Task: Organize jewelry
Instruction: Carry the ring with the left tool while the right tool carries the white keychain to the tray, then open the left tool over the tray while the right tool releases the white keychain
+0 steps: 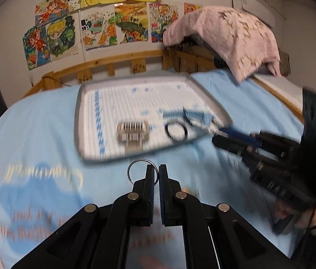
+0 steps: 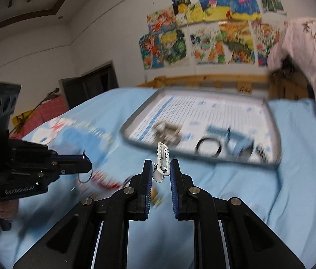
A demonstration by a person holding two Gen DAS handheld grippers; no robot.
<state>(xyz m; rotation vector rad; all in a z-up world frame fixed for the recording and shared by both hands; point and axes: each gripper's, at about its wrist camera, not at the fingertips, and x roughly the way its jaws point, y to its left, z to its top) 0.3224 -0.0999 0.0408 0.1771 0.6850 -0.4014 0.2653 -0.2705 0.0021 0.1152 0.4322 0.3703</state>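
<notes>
Above a pale blue cartoon-print bedsheet [image 1: 45,116], the left gripper [image 1: 156,174] pinches a thin silver wire ring [image 1: 133,170] between closed jaws. The right gripper [image 2: 161,168] clamps a white scalloped plastic hair clip [image 2: 162,157], visible end-on only from its own camera. Beyond, a grey-rimmed rectangular tray [image 1: 79,112], lined with ruled paper, holds a ribbed metal clasp [image 1: 132,131] and a black loop [image 1: 177,131], both blurred.
</notes>
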